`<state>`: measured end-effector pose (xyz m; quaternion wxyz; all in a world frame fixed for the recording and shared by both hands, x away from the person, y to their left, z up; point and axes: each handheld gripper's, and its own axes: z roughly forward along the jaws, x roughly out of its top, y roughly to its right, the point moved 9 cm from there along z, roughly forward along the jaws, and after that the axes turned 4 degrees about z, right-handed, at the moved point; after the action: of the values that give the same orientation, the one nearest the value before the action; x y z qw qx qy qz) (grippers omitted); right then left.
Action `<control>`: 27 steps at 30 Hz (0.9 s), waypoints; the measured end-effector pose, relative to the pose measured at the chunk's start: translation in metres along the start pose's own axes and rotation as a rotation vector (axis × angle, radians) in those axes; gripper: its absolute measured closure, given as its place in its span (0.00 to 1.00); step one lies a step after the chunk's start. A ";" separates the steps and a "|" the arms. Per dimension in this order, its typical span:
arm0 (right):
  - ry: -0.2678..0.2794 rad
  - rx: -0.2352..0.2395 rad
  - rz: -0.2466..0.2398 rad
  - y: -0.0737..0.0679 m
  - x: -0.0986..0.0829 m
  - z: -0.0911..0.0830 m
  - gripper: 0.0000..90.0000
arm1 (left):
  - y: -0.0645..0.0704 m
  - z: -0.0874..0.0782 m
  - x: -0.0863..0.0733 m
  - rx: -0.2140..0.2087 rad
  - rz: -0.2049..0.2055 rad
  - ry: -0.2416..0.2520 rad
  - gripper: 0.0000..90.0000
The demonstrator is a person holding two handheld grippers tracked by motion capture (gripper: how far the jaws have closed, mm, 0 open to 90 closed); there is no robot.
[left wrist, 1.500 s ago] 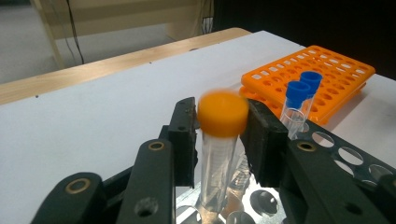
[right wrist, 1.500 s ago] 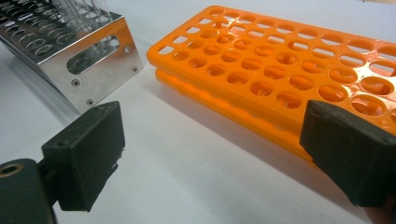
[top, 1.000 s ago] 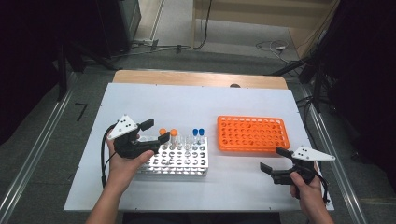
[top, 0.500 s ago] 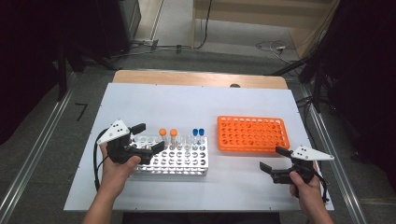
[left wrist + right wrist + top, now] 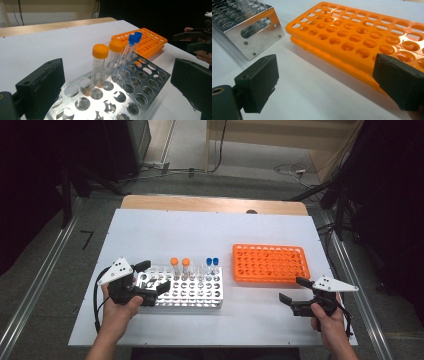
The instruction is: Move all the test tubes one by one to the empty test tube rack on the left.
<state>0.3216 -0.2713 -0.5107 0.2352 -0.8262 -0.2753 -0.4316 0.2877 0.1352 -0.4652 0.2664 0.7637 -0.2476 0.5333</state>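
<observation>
Big white worktop [image 5: 150, 230] has the metal rack [image 5: 192, 290] on the left holding all four tubes, two orange-capped tubes [image 5: 180, 265] and two blue-capped tubes [image 5: 212, 264], while the orange rack [image 5: 270, 263] next to it sits empty, so looks like nothing's been moved over yet. Left tool [image 5: 150, 279] is spread wide over the metal rack's near-left corner, gripping nothing. Right tool [image 5: 292, 294] is wide too, hanging just in front of the orange rack.
</observation>
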 end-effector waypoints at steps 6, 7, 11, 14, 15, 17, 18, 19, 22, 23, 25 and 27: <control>0.000 -0.004 0.002 0.002 -0.001 0.000 0.06 | 0.000 -0.009 -0.005 0.008 0.000 -0.001 0.00; 0.000 -0.004 0.003 0.002 -0.001 0.000 0.06 | 0.000 -0.010 -0.006 0.009 -0.001 -0.002 0.00; 0.002 -0.009 0.007 0.004 -0.001 0.000 0.06 | -0.001 -0.015 -0.010 0.014 -0.002 -0.004 0.00; 0.001 -0.010 0.008 0.005 -0.002 -0.001 0.06 | 0.000 -0.017 -0.015 0.012 -0.007 -0.016 0.00; 0.002 -0.012 0.011 0.006 -0.002 -0.001 0.06 | 0.000 -0.018 -0.016 0.014 -0.009 -0.016 0.00; 0.005 -0.015 0.010 0.006 -0.002 -0.001 0.06 | -0.001 -0.020 -0.019 0.015 -0.011 -0.021 0.00; 0.007 -0.016 0.009 0.007 -0.002 -0.001 0.06 | -0.001 -0.021 -0.020 0.013 -0.013 -0.021 0.00; 0.008 -0.016 0.010 0.007 -0.002 -0.001 0.06 | -0.002 -0.022 -0.021 0.015 -0.012 -0.022 0.00; 0.012 -0.021 0.014 0.010 -0.002 -0.002 0.06 | -0.003 -0.026 -0.024 0.018 -0.013 -0.023 0.00; 0.010 -0.022 0.015 0.010 -0.003 -0.002 0.06 | -0.003 -0.027 -0.025 0.019 -0.015 -0.024 0.00; 0.013 -0.024 0.015 0.011 -0.003 -0.001 0.06 | -0.004 -0.029 -0.027 0.027 -0.014 -0.028 0.00; 0.015 -0.025 0.018 0.012 -0.003 -0.002 0.06 | -0.005 -0.031 -0.029 0.030 -0.016 -0.029 0.00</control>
<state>0.3272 -0.2823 -0.5139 0.2307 -0.8283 -0.2606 -0.4391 0.2609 0.1623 -0.4847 0.2555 0.7773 -0.2373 0.5236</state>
